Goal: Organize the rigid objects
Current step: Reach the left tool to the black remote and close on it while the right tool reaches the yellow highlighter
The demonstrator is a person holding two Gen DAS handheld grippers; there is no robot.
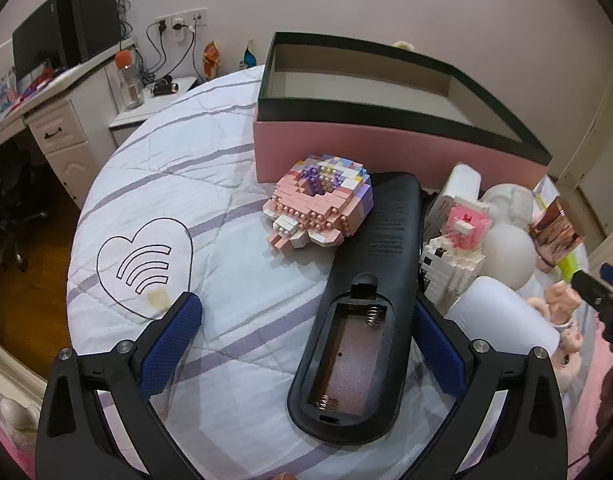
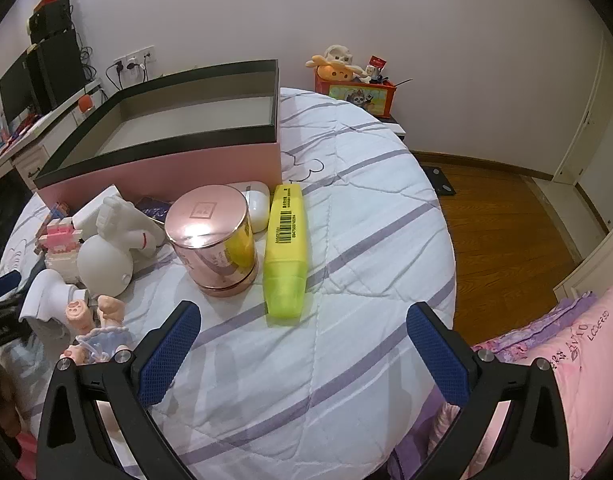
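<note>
1. Left gripper (image 1: pixel 306 344) jaws spread wide, nothing pinched. I see the remote (image 1: pixel 362 308) lying between the blue pads (image 1: pixel 170 344), closer to the right-hand pad; I can't tell if that pad touches it.
2. Right gripper (image 2: pixel 302 348) also spread wide and empty, hovering over bare quilt (image 2: pixel 366 240) just short of the highlighter.
3. Quilt is white with purple stripes and covers the whole work surface; a heart outline (image 1: pixel 146 264) is printed on it left of the remote.
4. Pink box (image 1: pixel 386 148) with black rim sits at the far side, open top, nothing visible inside from either view.
5. Remote is black, face down, battery cover off, both springs showing, compartment empty. Its far end lies close to the box wall.
6. Pink block model (image 1: pixel 322 208) sits just beside the remote's far end, in front of the box.
7. Rose-gold tin (image 2: pixel 214 240) stands upright near the box, lid on.
8. Yellow highlighter (image 2: pixel 286 248) lies flat just right of the tin, barcode up, cap end toward me.
9. White toys and small dolls (image 2: pixel 102 256) are clustered left of the tin, touching one another.
</note>
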